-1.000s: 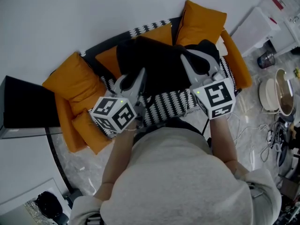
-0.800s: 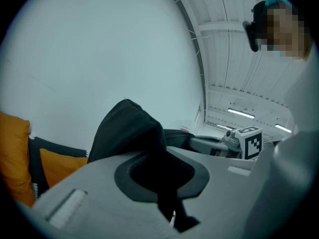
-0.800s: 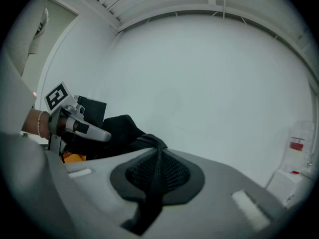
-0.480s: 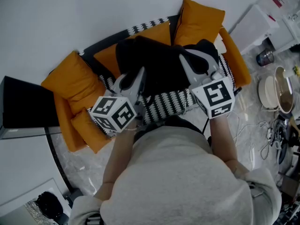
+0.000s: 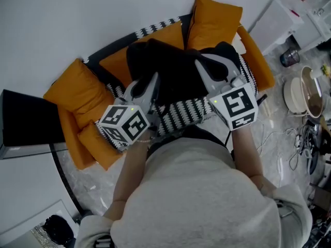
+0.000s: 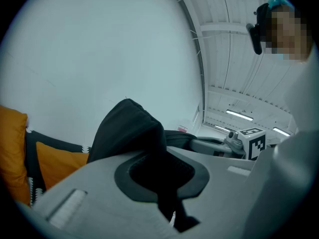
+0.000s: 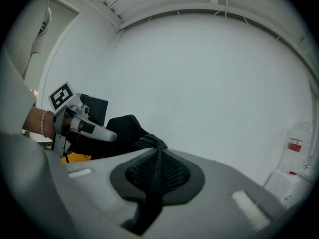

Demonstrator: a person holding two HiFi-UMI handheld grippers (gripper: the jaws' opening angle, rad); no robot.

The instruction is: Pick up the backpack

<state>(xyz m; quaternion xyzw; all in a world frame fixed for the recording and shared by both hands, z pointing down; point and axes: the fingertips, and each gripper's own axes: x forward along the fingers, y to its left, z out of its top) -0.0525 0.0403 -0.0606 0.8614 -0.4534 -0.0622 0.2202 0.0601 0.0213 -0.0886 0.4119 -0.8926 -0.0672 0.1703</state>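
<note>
The black backpack (image 5: pixel 173 71) hangs lifted over the orange sofa (image 5: pixel 77 94), held up from both sides. My left gripper (image 5: pixel 151 86) is shut on a fold of the backpack's black fabric (image 6: pixel 130 128), which bulges up past the jaws of the left gripper (image 6: pixel 165 158). My right gripper (image 5: pixel 206 68) is shut on a black mesh strap (image 7: pixel 157 169) of the backpack, pinched between the jaws of the right gripper (image 7: pixel 158 156). Each gripper shows in the other's view: the left gripper (image 7: pixel 84 126) and the right gripper's marker cube (image 6: pixel 252 142). The backpack's lower part is hidden behind the grippers.
Orange cushions (image 5: pixel 213 15) and a black-and-white patterned cover (image 5: pixel 181 115) lie on the sofa, which stands against a white wall (image 5: pixel 77 19). A dark cabinet (image 5: pixel 23 123) is at the left. Pots (image 5: pixel 302 94), cables and boxes crowd the floor at the right.
</note>
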